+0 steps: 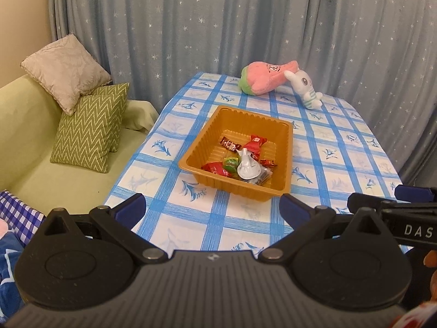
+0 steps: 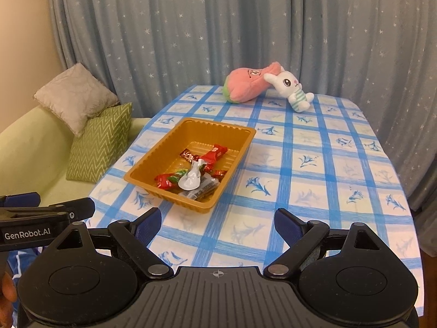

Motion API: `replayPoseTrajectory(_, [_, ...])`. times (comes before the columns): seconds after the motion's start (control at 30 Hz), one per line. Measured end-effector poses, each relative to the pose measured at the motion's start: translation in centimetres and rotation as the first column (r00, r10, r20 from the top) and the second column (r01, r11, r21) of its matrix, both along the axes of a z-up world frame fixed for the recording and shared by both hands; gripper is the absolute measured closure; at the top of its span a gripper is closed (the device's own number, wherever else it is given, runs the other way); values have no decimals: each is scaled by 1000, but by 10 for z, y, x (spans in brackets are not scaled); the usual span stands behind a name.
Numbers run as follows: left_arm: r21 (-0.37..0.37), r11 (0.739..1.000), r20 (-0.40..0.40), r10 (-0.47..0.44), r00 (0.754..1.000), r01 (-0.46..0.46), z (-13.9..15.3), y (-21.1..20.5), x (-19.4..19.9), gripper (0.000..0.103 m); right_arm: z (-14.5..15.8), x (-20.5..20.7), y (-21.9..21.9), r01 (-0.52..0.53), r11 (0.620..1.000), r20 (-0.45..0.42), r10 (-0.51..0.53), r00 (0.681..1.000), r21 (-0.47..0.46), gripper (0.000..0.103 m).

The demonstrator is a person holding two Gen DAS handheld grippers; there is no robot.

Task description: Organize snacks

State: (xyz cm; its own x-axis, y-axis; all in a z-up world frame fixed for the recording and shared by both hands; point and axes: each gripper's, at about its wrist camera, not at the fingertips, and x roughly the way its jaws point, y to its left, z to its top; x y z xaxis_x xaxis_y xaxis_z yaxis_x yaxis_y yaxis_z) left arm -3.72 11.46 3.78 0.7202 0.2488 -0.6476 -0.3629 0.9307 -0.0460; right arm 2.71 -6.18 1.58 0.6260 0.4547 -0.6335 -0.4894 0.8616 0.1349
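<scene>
Both tongs hang spread and empty over the near edge of the checked tablecloth (image 2: 314, 147): the left gripper (image 1: 211, 209) and the right gripper (image 2: 217, 222) pinch nothing. All the wrapped snacks (image 2: 191, 175) lie heaped in the near end of the orange tray (image 2: 153, 147), mid-table, left of centre. I see none loose on the cloth. The sorting looks finished; a clean backward withdrawal, clear of the tray's rim, seems best.

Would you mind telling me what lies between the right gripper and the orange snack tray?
Nothing but bare checked tablecloth: the right wrist view shows the open right gripper short of the orange snack tray.
</scene>
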Motion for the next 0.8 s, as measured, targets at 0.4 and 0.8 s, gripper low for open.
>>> replayPoseTrajectory(0.4, [18,1000,17,-15,1000,15,5,-7,-7,0,5,-9,-7,4,1000,16,-4,1000,-3,14])
replayPoseTrajectory(0.8, [19,1000,18,-13,1000,13,5,-6,-8,0,10,-9,-8,9,1000,20,-9,1000,-2,14])
